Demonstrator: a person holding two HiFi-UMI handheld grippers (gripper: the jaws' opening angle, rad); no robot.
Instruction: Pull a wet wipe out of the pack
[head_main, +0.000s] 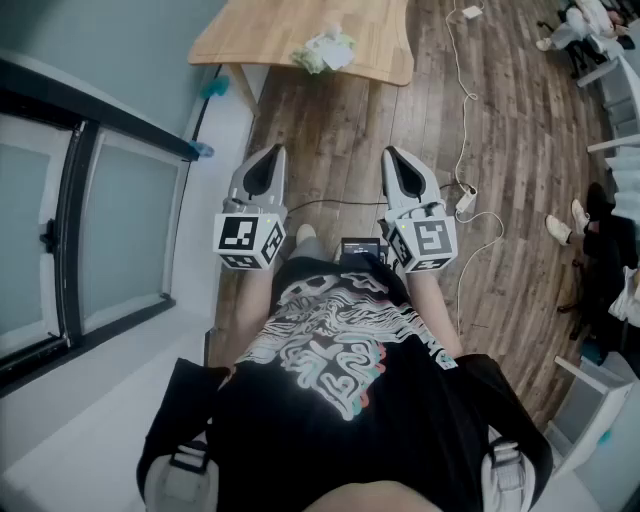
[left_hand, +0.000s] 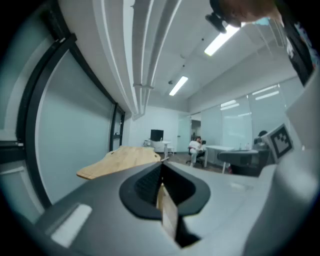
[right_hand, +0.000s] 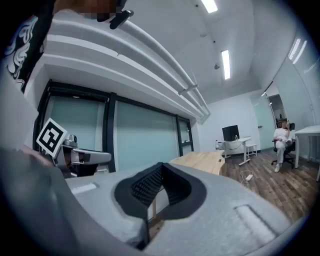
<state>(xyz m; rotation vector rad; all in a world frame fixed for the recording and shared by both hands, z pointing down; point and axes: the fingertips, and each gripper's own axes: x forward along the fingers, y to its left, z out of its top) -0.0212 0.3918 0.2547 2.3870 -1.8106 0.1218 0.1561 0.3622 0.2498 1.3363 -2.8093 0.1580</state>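
The wet wipe pack (head_main: 325, 50), green and white with a crumpled white wipe on top, lies on the wooden table (head_main: 270, 30) at the far end of the head view. My left gripper (head_main: 274, 152) and right gripper (head_main: 391, 154) are held side by side close to my body, well short of the table. Both point toward it and both are shut with nothing between the jaws. The left gripper view shows the shut left gripper (left_hand: 161, 169) with the table (left_hand: 120, 159) beyond. In the right gripper view, the right gripper (right_hand: 161, 169) also faces the table (right_hand: 201, 161). The pack cannot be made out in either gripper view.
A glass wall with dark frames (head_main: 70, 230) runs along the left. A white cable and power strip (head_main: 466, 200) lie on the wood floor to the right. A person's feet (head_main: 565, 222) and seated people (head_main: 585, 20) are at the far right.
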